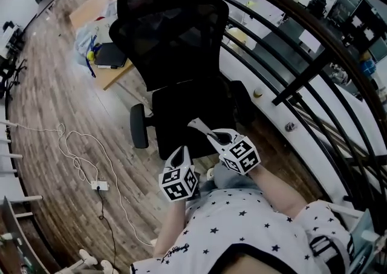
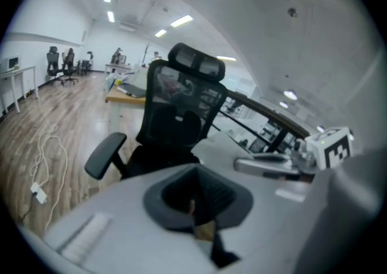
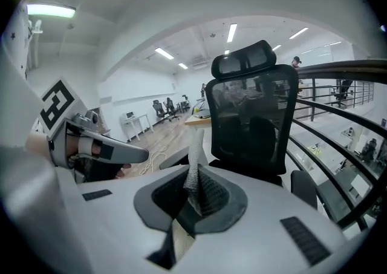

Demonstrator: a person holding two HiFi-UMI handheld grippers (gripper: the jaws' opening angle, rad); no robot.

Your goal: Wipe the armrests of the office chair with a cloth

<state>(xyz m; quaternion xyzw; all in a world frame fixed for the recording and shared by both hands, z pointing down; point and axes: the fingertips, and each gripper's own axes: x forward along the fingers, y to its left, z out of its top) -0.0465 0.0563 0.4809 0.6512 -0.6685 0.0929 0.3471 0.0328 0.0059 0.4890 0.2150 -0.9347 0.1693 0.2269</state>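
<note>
A black mesh office chair [image 1: 175, 31] stands in front of me, with its left armrest [image 1: 139, 125] and right armrest [image 1: 242, 100] out to either side of the seat. My right gripper [image 1: 204, 129] hangs over the front of the seat. It is shut on a whitish cloth [image 3: 195, 161], which sticks up in a strip between the jaws. My left gripper [image 1: 179, 158] hovers beside it, nearer to me, shut with nothing in it. Neither gripper touches an armrest. In the left gripper view the left armrest [image 2: 104, 155] lies ahead to the left.
A dark curved railing [image 1: 302, 79] runs close along the chair's right side. Behind the chair is a wooden desk [image 1: 103, 19] with a dark notebook and bags. A white cable and power strip [image 1: 98, 185] lie on the wood floor to the left.
</note>
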